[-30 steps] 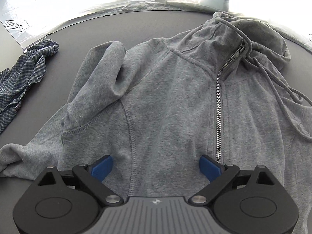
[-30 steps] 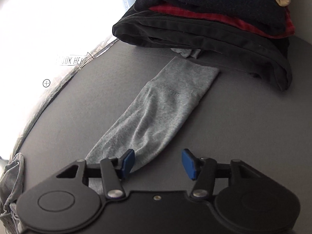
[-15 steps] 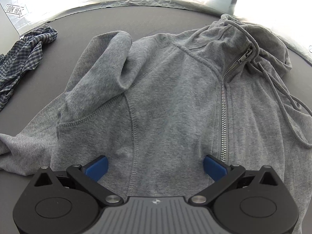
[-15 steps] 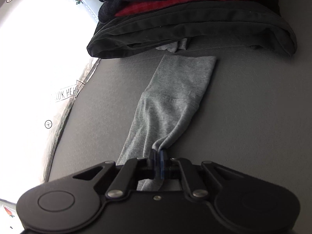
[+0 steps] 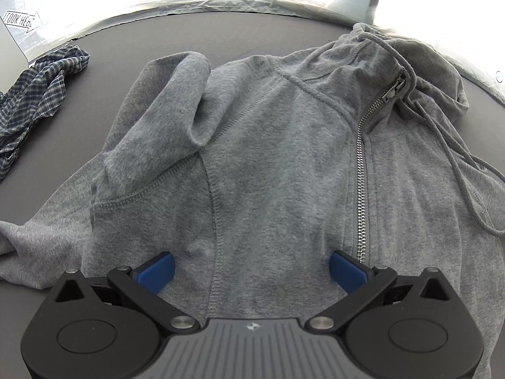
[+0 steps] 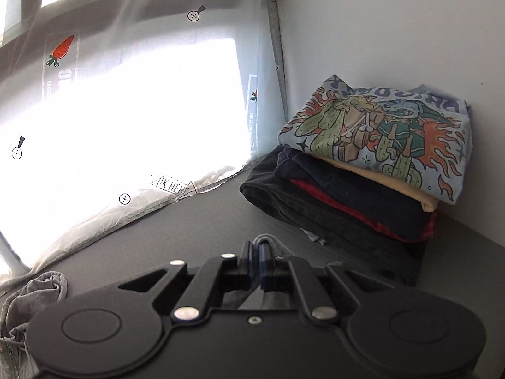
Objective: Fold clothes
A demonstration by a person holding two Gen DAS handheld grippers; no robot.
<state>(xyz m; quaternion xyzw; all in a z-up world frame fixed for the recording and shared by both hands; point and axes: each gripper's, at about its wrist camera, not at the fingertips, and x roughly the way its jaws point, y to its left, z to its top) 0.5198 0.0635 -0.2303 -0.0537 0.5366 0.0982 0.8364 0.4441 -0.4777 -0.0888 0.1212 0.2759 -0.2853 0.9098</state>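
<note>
- Hoodie [image 5: 277, 164] – grey, zip-front – lies front-up on the dark table [image 5: 126, 47], filling most of the left wrist view; its lower hem is hidden under the gripper body.
- Zipper [image 5: 359, 170] runs up to the collar; the hood [image 5: 435, 63] is bunched at the far right, with drawcords [image 5: 460, 164] trailing over the chest and cut off at the frame edge.
- One sleeve [image 5: 164, 120] is folded over onto the shoulder; its cuff end is out of sight, spilling off to the lower left.
- Left gripper [image 5: 251, 268] hovers low over the hoodie front, blue pads [image 5: 156, 271] spread wide apart, nothing between them.
- Plaid garment [image 5: 34, 88] is crumpled at the far left, partly cut off.
- Right gripper [image 6: 260, 252] – fingers pressed together, with a small loop of grey cloth [image 6: 263, 238] peeking above the tips; the rest of that cloth is hidden behind the gripper body, so which part of the hoodie it is cannot be told.
- In the right wrist view the hoodie [image 6: 34, 293] shows only as a grey bunch at the lower left.
- Stack [image 6: 363, 183] of folded clothes sits in the corner by the wall [image 6: 394, 25], printed tee [image 6: 385, 132] on top.
- Window [image 6: 126, 120] glare washes out the backdrop.
</note>
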